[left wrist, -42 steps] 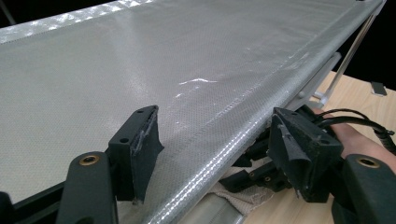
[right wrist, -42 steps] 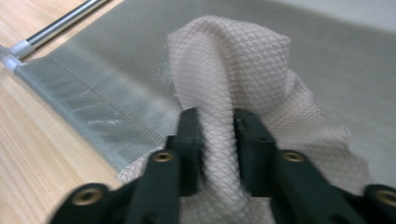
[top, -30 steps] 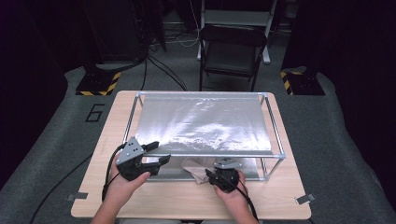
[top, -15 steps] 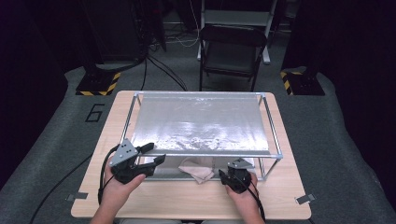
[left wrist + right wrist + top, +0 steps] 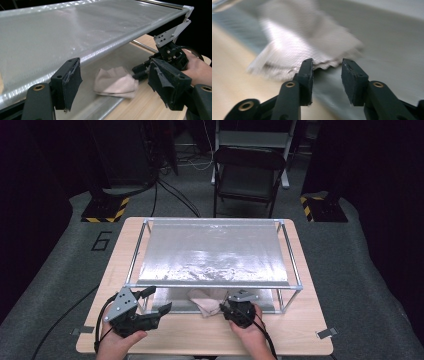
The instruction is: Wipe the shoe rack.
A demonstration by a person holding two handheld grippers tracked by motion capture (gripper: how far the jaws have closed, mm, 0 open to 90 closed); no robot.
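Cloth (image 5: 204, 301), beige and crumpled, lies under the near edge of the rack's (image 5: 295, 282) silver mesh shelf, half on the lower mesh sheet, half on the wooden desk (image 5: 300, 330). In the left claw view the cloth (image 5: 115, 82) sits bunched at the lip of that lower sheet, with one edge hanging over onto the wood. Right claw (image 5: 223, 308) points at the cloth from the right, tips at its edge; its jaws have just been closing. In the right claw view the right claw (image 5: 327, 68) still has a clear gap between the pads, and the cloth's (image 5: 307, 42) frayed edge sits just beyond the tips, not pinched; the picture is blurred, so I can't tell whether the left pad touches the fabric. Left claw (image 5: 155, 301) is on the desk's near left, beside the rack's front left post, well apart from the cloth; its jaws have just been opening. In its own view the left claw (image 5: 117, 82) is spread wide with nothing between the pads, looking along the shelf's front rail toward the cloth and the right claw (image 5: 140, 71) behind it. Person's hands hold both tools from the near edge of the desk. Folding chair (image 5: 250, 175) stands beyond the far side of the desk.
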